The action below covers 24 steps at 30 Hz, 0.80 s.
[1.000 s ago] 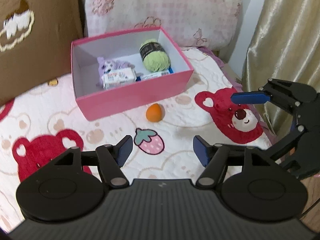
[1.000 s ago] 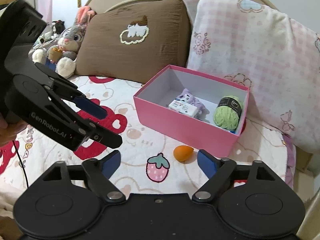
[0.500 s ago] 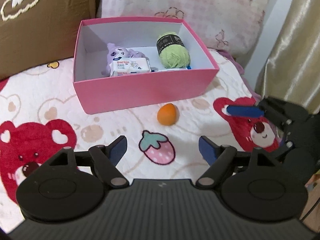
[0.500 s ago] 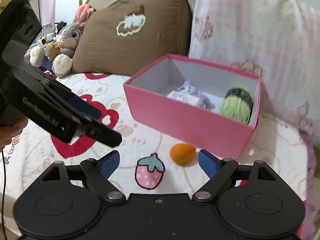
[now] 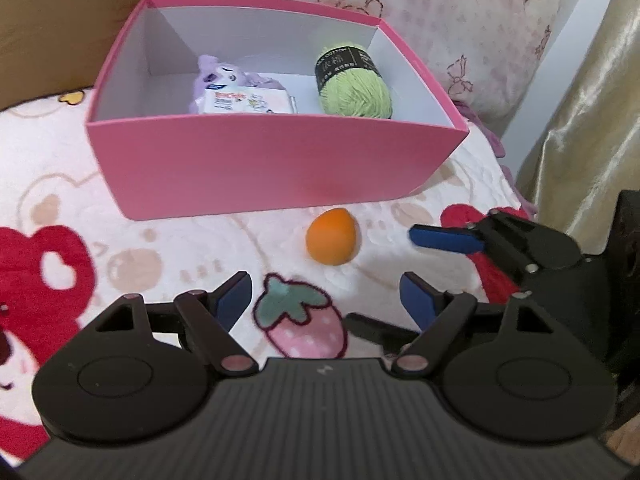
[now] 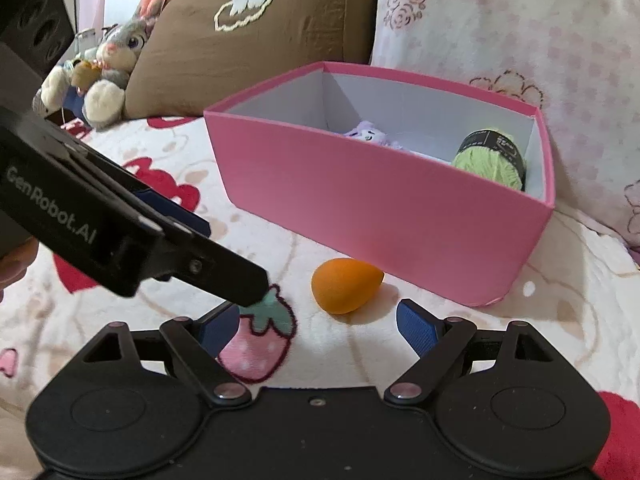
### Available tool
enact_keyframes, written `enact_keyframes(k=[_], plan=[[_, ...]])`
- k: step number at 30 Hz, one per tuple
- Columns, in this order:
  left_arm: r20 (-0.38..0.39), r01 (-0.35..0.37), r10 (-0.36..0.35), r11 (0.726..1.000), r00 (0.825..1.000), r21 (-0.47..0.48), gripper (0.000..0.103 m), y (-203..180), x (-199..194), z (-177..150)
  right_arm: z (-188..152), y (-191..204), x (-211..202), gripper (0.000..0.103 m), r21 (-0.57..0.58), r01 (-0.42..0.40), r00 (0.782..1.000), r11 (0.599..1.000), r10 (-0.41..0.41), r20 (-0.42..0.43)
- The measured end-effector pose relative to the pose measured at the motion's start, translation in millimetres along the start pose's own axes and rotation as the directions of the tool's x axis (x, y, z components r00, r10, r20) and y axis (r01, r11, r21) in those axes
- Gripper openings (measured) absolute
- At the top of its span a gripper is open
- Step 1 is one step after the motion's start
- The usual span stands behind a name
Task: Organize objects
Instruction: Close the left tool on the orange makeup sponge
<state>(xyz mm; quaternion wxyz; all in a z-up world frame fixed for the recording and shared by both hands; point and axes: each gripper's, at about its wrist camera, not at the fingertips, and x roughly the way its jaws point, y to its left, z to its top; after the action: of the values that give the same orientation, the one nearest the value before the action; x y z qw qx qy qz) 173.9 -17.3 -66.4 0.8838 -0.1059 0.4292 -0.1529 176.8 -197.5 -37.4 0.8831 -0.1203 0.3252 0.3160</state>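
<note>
An orange egg-shaped sponge (image 5: pixel 333 242) (image 6: pixel 346 286) lies on the bear-print quilt just in front of a pink box (image 5: pixel 272 164) (image 6: pixel 380 208). Inside the box are a green yarn ball (image 5: pixel 354 88) (image 6: pixel 490 160), a purple plush (image 5: pixel 218 76) and a tissue pack (image 5: pixel 246 102). My left gripper (image 5: pixel 326 298) hovers low over the quilt short of the sponge, its jaws opening with nothing between them. My right gripper (image 6: pixel 318 326) is open and empty, the sponge just beyond its fingertips. One of its blue pads (image 5: pixel 444 240) reaches in from the right of the sponge.
A brown pillow (image 6: pixel 248 32) and a pink floral pillow (image 6: pixel 520 40) stand behind the box. A grey bunny plush (image 6: pixel 112 64) sits at the far left. A gold curtain (image 5: pixel 592 100) hangs past the bed's right edge. The left gripper's finger (image 6: pixel 160 248) crosses the right wrist view.
Both grippers have come down and closer to the orange sponge and the pink box. The left gripper's jaws have spread wider. The sponge and box have not moved.
</note>
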Motion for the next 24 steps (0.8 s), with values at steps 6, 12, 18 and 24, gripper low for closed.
enact_keyframes(k=[6, 12, 18, 24], plan=[[0.062, 0.048, -0.047, 0.998, 0.997, -0.027, 0.080, 6.1, 26.7, -1.7, -4.2, -2.4, 18.0, 0.089, 0.003, 0.037, 0.999, 0.999, -0.037, 0.038], [0.138, 0.080, -0.075, 0.996, 0.988, -0.030, 0.080, 12.7, 44.9, 3.7, -8.0, -5.7, 31.4, 0.088, -0.019, 0.058, 0.997, 0.998, -0.057, 0.045], [0.140, 0.144, -0.131, 0.986, 0.981, -0.082, 0.050, 20.6, 59.0, 5.2, -12.5, -7.6, 43.9, 0.065, 0.028, 0.016, 0.999, 0.999, -0.017, 0.041], [0.115, 0.147, -0.131, 0.978, 0.985, -0.147, 0.032, 30.8, 70.5, -0.7, -16.3, -7.2, 47.0, 0.047, 0.062, 0.050, 0.998, 0.997, -0.053, 0.043]])
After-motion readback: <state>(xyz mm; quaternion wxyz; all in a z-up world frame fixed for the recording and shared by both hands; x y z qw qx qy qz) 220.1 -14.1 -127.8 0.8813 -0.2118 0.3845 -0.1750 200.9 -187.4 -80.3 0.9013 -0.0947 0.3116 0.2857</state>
